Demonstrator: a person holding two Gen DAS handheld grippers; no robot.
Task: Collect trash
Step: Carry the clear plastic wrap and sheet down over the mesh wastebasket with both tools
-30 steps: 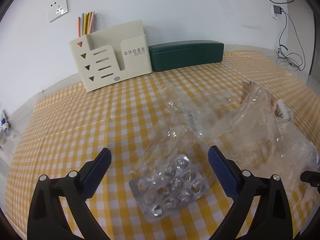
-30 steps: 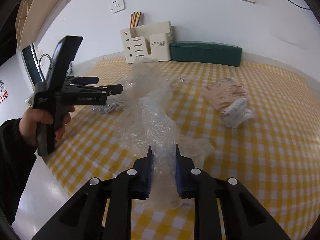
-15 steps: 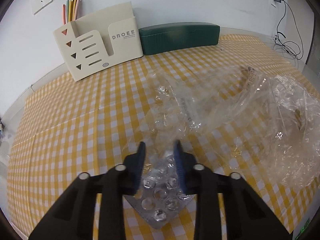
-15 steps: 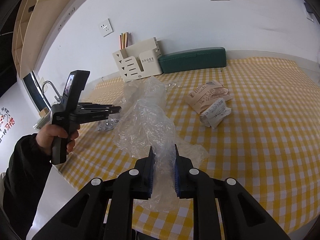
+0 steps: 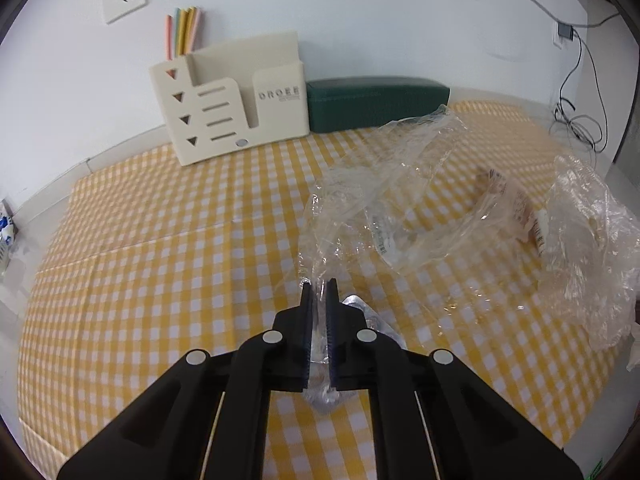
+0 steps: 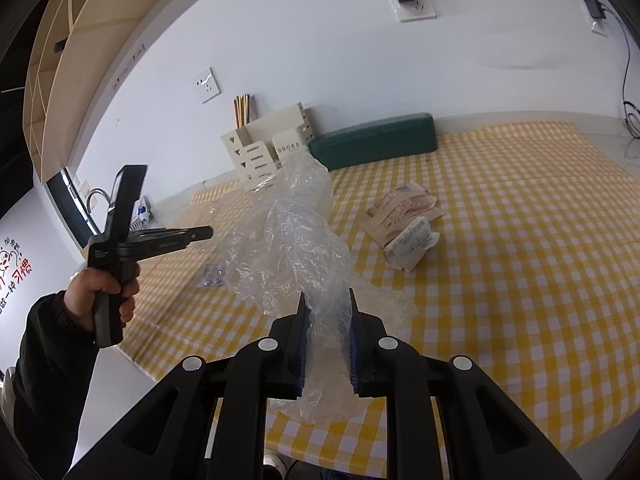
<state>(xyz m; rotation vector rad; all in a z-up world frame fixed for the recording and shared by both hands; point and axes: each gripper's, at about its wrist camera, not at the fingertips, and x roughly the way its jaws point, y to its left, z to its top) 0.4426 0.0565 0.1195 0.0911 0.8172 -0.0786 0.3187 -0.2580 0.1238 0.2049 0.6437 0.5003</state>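
Note:
A crumpled clear plastic bag (image 5: 384, 200) (image 6: 296, 240) hangs stretched between both grippers above the yellow checked table (image 5: 160, 280). My left gripper (image 5: 318, 294) is shut on one edge of its film. A silver blister pack (image 5: 354, 306) (image 6: 212, 276) lies on the cloth under that gripper. My right gripper (image 6: 326, 308) is shut on the bag's other bunched end. In the right wrist view the left gripper (image 6: 202, 234) is held by a hand, raised over the table's left part. Crumpled paper receipts (image 6: 404, 220) lie on the cloth to the right, and the receipts (image 5: 520, 208) show through the film in the left wrist view.
A cream desk organiser (image 5: 236, 100) with coloured sticks and a dark green case (image 5: 376, 100) stand against the back wall. Cables (image 5: 576, 120) hang at the right wall. The table's near edge (image 6: 168, 376) runs close below the grippers. A dark sleeve (image 6: 48, 352) is at the left.
The left jaws went from wide open around the blister pack to shut on the bag's film, then rose a little. The right gripper lifted, drawing its end of the bag higher.

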